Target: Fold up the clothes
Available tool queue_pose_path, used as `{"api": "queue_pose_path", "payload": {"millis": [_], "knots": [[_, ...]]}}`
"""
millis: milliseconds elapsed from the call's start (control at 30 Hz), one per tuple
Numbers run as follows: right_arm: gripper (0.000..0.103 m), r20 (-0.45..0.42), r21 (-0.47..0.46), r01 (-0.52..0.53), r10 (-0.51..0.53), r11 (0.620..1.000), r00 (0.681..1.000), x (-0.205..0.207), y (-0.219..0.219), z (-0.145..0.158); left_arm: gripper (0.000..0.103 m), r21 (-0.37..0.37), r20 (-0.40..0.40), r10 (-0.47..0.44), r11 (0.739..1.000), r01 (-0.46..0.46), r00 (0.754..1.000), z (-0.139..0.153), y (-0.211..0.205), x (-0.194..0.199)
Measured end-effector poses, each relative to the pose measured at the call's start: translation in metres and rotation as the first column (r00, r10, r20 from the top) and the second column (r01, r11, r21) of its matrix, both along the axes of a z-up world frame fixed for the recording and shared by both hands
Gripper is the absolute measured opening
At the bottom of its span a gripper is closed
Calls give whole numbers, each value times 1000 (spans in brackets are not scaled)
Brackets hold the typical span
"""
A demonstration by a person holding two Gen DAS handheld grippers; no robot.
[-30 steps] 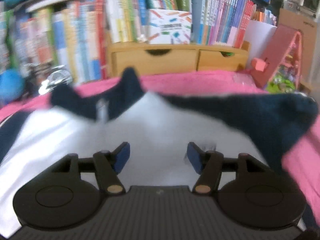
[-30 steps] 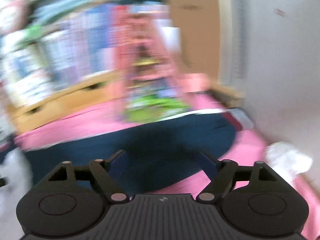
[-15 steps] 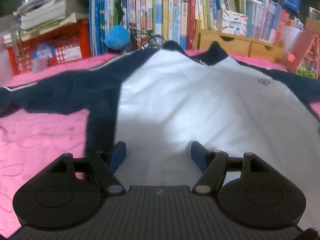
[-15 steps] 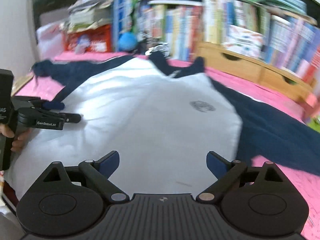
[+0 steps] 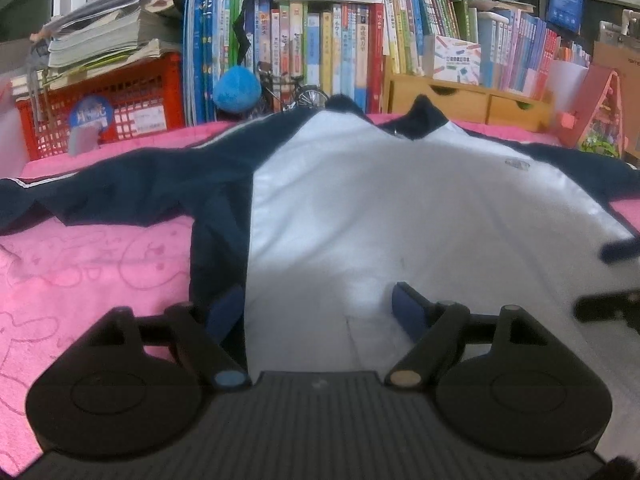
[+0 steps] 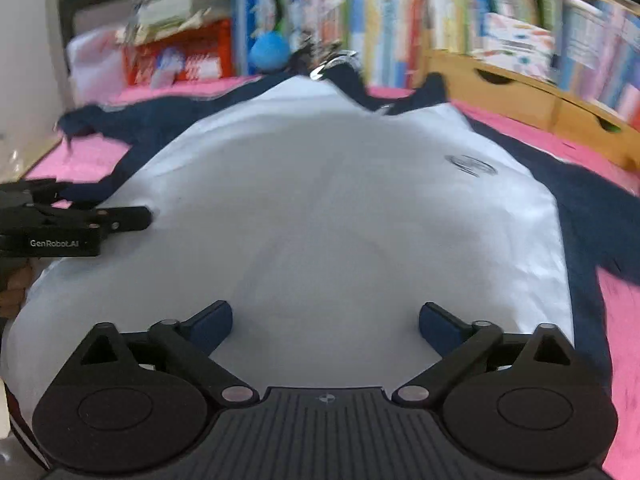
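Both tools, the left gripper (image 5: 318, 306) and right gripper (image 6: 326, 322), have just swung from the collar end to the hem at lower frame, jaws spreading and released, empty over the flat jacket (image 6: 320, 200) on the pink blanket (image 5: 92, 264), suggesting the fold starts here.

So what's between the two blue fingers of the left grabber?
In the left wrist view, the left gripper has only the jacket lying flat between its open fingers: its white front, with the navy side panel at the left finger.

Left gripper (image 5: 318, 306), right gripper (image 6: 326, 322): jaws just widened, empty.
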State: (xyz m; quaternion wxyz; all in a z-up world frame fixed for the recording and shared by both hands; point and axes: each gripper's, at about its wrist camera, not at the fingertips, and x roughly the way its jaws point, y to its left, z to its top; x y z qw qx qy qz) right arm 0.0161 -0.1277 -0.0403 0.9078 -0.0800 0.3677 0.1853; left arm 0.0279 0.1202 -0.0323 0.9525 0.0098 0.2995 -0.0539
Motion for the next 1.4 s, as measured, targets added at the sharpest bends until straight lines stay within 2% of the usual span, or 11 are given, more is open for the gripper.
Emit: {"api": "queue_pose_path", "payload": {"millis": [133, 233, 300, 400, 533, 767, 867, 967, 1133, 1267, 1400], "knots": [[103, 155, -64, 73, -62, 995, 986, -42, -26, -11, 83, 0, 1, -2, 1000, 2, 1000, 0, 0, 0], [103, 304, -152, 191, -138, 970, 943, -73, -56, -22, 85, 3, 0, -4, 1000, 4, 1000, 0, -1, 0], [103, 385, -198, 293, -200, 936, 901, -85, -76, -29, 86, 6, -1, -4, 1000, 4, 1000, 0, -1, 0], [103, 454, -243, 464, -323, 852, 830, -87, -104, -36, 86, 8, -1, -3, 1000, 3, 1000, 1, -1, 0], [103, 416, -251, 493, -366, 833, 832, -84, -113, -23, 87, 12, -2, 0, 1000, 0, 1000, 1, -2, 0], [103, 456, -255, 251, -113, 934, 883, -72, -57, 9, 87, 15, -2, 4, 1000, -4, 1000, 1, -2, 0], [103, 395, -147, 99, -34, 984, 918, -47, -30, 27, 87, 15, -1, 6, 1000, -6, 1000, 1, -2, -1], [103, 332, -37, -17, 29, 999, 943, -12, 1, 36, 87, 16, -1, 16, 1000, -16, 1000, 2, -1, -1], [103, 264, 2, -48, 45, 999, 963, 35, 42, 21, 85, -36, 63, 79, 996, -77, 995, 19, 31, 2], [103, 160, -12, -43, 44, 999, 986, 54, 51, -4, 85, -53, 84, 258, 966, -254, 963, 30, 86, 42], [103, 137, -34, -33, 38, 999, 990, 54, 51, -9, 84, -95, 58, 459, 886, -453, 886, 28, 149, 103]]}}
